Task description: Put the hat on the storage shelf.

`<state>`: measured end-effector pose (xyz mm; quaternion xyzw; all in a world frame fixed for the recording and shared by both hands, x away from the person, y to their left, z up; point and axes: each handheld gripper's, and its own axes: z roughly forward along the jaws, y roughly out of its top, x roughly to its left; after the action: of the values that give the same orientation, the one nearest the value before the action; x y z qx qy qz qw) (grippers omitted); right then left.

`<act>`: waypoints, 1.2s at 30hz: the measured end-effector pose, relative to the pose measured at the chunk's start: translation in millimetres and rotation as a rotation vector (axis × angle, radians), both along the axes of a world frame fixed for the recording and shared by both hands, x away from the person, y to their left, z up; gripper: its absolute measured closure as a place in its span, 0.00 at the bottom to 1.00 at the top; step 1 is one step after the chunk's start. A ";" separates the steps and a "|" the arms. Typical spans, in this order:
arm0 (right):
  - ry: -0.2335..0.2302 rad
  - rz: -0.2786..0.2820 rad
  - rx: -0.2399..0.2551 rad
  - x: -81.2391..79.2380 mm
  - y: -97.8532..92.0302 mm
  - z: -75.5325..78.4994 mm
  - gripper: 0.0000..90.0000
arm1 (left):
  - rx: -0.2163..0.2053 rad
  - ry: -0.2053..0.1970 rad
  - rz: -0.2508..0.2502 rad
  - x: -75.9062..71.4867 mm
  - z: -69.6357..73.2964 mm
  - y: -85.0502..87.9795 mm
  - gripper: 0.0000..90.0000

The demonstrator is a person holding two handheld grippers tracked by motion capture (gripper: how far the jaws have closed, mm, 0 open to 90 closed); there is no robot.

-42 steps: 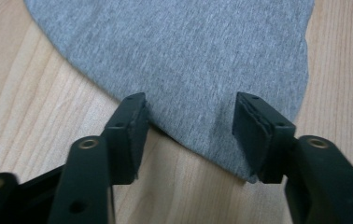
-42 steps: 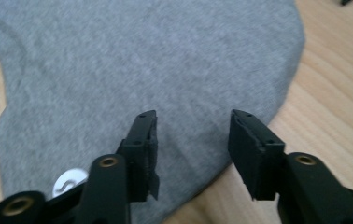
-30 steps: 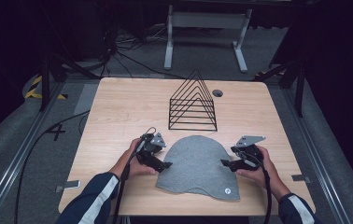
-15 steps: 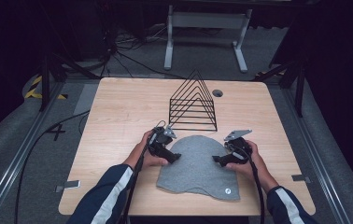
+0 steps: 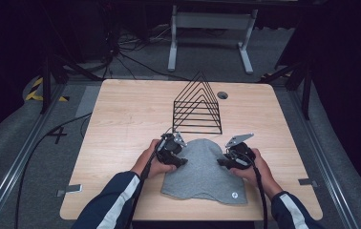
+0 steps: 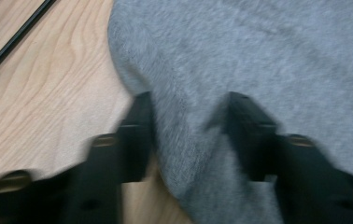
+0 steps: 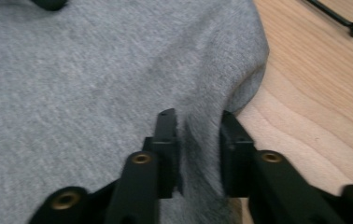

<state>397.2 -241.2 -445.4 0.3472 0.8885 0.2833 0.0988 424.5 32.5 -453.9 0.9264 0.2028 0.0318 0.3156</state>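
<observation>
Worktop (image 5: 121,124): light wooden worktop, rounded corners, dark floor around it.
Hat (image 5: 201,171): soft grey knitted beanie hat, lying flat at the near middle of the worktop, crown toward the rack, small round badge near the front hem.
Rack (image 5: 197,107): black wire triangular rack, upright just behind the hat, apart from it.
Left claw (image 5: 179,161): at the hat's left edge; jaws have just been closing, with a fold of grey knit bunched between them (image 6: 188,126); pinching the hat edge.
Right claw (image 5: 220,162): at the hat's right edge; jaws have just been closing, narrow ridge of knit squeezed between the pads (image 7: 198,140); pinching the hat.
Hands: both come in from the near edge, dark sleeves with white stripes.
Blur: left gripper view smeared.
</observation>
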 end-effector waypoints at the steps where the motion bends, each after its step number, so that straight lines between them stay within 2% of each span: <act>1: 0.004 0.011 0.008 -0.4 -0.1 0.0 0.88 | 0.001 0.005 -0.009 0.7 0.3 0.7 0.80; 3: 0.000 0.018 0.014 -0.4 -0.9 0.4 0.92 | -0.018 0.017 -0.012 1.2 -0.7 1.5 0.88; 5: -0.002 0.021 0.014 -0.2 -1.3 0.5 0.92 | -0.017 0.015 -0.015 1.5 -0.3 2.2 0.90; 7: -0.012 0.028 0.025 -0.2 -2.2 2.4 0.93 | -0.008 -0.009 -0.007 1.9 1.2 3.5 0.92; 9: -0.023 0.035 0.034 -0.5 -2.9 5.9 0.93 | -0.016 -0.016 0.002 2.0 5.1 5.8 0.92; 13: -0.070 0.038 0.066 -0.7 -6.1 20.4 0.94 | -0.034 -0.059 -0.010 2.3 18.0 10.2 0.93; 14: -0.081 0.041 0.074 -0.1 -7.1 24.0 0.94 | -0.048 -0.053 -0.008 3.2 23.1 12.0 0.93; 17: -0.120 0.038 0.092 3.0 -9.4 41.0 0.94 | -0.061 -0.092 -0.004 5.7 39.0 15.1 0.93; 20: -0.159 0.045 0.095 6.5 -8.9 59.1 0.94 | -0.077 -0.147 -0.008 7.2 61.1 17.5 0.93; 24: -0.200 0.045 0.099 11.9 -8.4 82.2 0.94 | -0.089 -0.194 -0.015 13.8 87.3 19.9 0.94; 30: -0.271 0.056 0.092 17.4 -7.2 115.2 0.94 | -0.084 -0.246 -0.014 24.4 120.7 18.8 0.94; 36: -0.314 0.064 0.103 22.7 -7.7 143.2 0.94 | -0.096 -0.289 -0.008 32.4 151.9 18.5 0.94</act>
<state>419.9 -248.8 -302.2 0.2750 0.8570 0.3824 0.2092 456.9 51.1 -302.0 0.8969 0.1526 0.1540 0.3854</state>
